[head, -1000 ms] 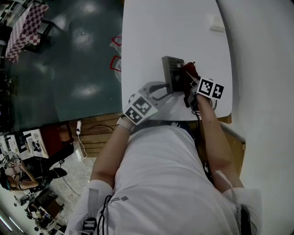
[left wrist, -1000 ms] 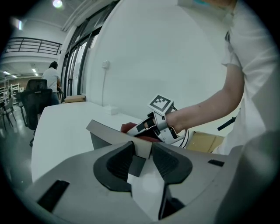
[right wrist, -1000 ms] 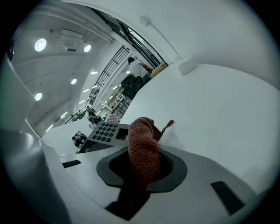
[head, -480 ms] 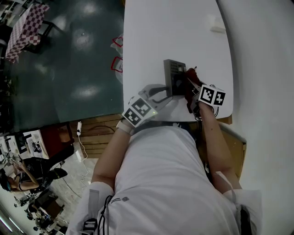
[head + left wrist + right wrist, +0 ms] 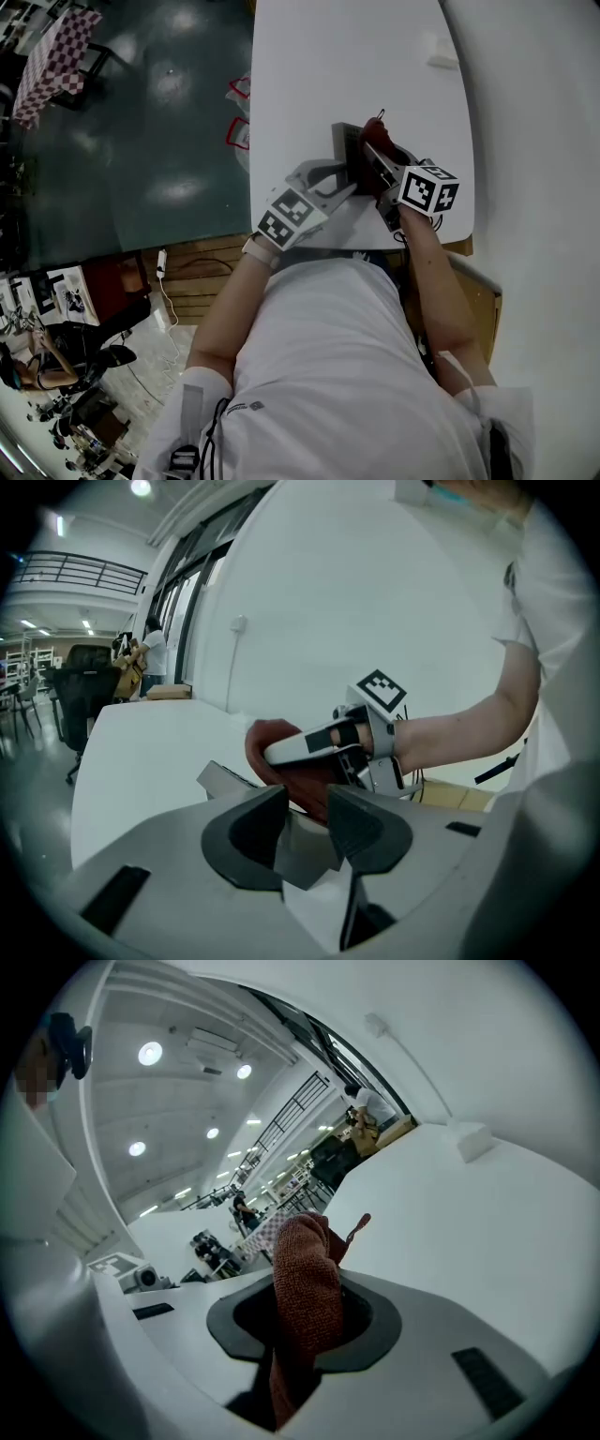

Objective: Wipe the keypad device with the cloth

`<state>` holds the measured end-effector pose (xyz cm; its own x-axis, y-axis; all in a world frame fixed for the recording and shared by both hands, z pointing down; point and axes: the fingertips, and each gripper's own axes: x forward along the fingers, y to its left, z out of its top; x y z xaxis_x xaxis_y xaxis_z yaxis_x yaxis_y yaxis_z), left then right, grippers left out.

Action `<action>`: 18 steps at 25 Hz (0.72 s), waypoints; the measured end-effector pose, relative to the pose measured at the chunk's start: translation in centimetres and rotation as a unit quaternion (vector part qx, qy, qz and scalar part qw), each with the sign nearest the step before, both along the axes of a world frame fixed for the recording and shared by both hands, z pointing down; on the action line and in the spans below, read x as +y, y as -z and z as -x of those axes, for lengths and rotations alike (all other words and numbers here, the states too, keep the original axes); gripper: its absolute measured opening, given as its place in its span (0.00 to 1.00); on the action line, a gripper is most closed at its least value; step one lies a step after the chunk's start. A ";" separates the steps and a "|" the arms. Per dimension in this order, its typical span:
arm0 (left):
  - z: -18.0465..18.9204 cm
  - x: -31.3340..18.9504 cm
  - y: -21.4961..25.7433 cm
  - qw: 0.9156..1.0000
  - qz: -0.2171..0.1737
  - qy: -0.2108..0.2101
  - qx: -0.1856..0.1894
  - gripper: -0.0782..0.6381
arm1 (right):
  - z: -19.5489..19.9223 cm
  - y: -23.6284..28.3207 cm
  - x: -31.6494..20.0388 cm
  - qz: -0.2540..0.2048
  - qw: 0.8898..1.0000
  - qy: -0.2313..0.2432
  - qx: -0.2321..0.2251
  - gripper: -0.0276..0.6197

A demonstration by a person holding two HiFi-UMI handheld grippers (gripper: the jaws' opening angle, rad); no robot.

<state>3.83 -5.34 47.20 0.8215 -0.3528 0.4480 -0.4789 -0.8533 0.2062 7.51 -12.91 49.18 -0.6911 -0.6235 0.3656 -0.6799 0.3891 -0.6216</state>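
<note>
Table [image 5: 347,56]: white, with a curved white wall along its right edge and a dark floor past its left edge
Keypad device [image 5: 345,139]: grey and flat, close to the table's near edge and nearer the right edge than the left; in the head view only its far left part shows, the rest is covered by the cloth and the two grippers; in the left gripper view one grey corner [image 5: 220,778] sticks out to the left of the cloth
Left gripper [image 5: 349,181]: reaches in from the near edge, its jaws [image 5: 305,822] closed down on the near end of the keypad device, a grey slab of it pinched between the dark pads
Right gripper [image 5: 377,157]: comes in from the near right, its jaws [image 5: 305,1312] clamped tight on the cloth, which fills the gap between them
Cloth [image 5: 384,145]: reddish-brown and knitted, bunched in the right gripper and standing up out of it [image 5: 305,1274]; in the left gripper view it [image 5: 267,738] sits pressed on top of the keypad device, under the right gripper's white fingers [image 5: 314,745]
Small white block [image 5: 442,59]: near the table's far right corner, well apart from the keypad device
</note>
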 end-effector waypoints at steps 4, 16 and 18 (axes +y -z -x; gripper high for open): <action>-0.2 -0.1 -0.9 1.000 -0.001 -0.001 -0.012 0.31 | 1.7 1.2 -0.9 -0.013 1.000 0.021 -0.015 0.18; 0.3 -0.4 -1.2 1.000 0.007 0.009 0.017 0.25 | 4.7 0.6 -1.4 -0.030 0.997 0.051 0.051 0.18; 0.4 -0.4 -1.2 1.000 0.009 0.013 0.018 0.25 | 4.7 0.5 -1.4 -0.033 0.997 0.043 0.049 0.18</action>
